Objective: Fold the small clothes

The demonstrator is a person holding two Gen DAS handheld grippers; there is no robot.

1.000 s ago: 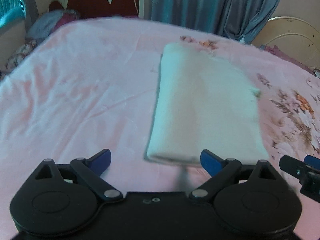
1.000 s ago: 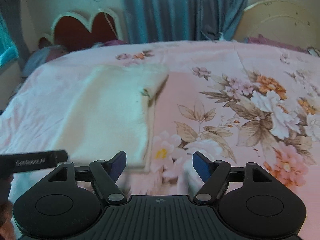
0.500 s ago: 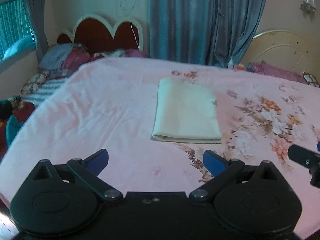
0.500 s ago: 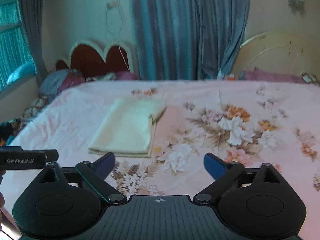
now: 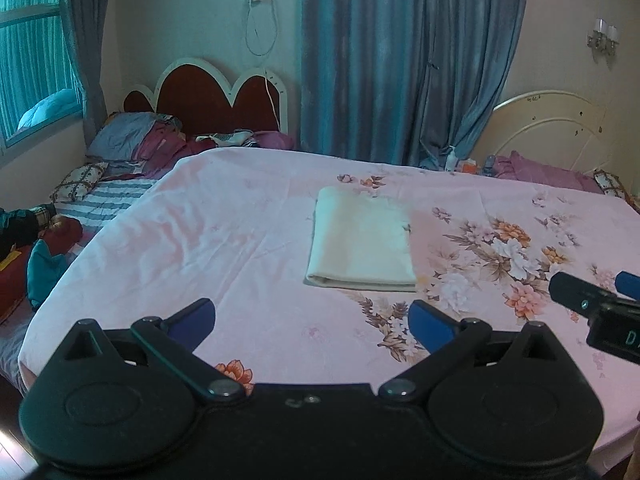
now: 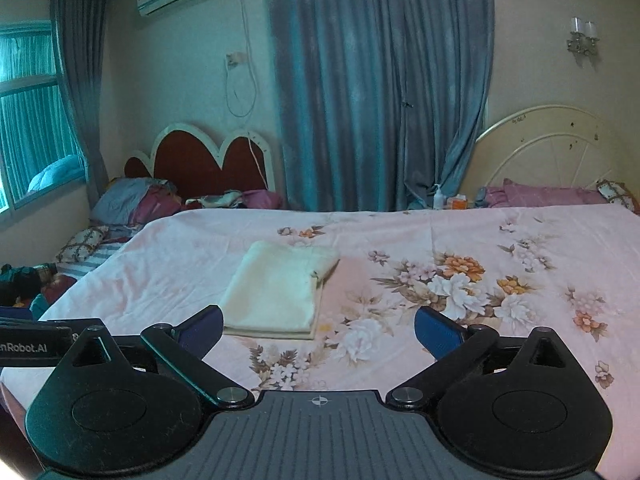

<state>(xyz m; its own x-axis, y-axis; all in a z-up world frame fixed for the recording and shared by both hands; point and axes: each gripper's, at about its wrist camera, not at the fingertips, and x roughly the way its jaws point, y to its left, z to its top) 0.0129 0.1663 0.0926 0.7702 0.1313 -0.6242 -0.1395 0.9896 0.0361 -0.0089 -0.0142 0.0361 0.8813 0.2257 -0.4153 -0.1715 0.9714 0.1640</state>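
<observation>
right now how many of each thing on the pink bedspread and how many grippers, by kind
folded cream cloth: 1, lying on the pink floral bedspread
grippers: 2, the left gripper and the right gripper, both open, holding nothing
total: 3

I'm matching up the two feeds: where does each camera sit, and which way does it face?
Left wrist: on the left tongs, open, facing the folded cream cloth on the floral bedsheet; right tongs at the edge.
Right wrist: on the right tongs, open, facing the same way.
Shared: cloth, bedsheet, blue curtain.
</observation>
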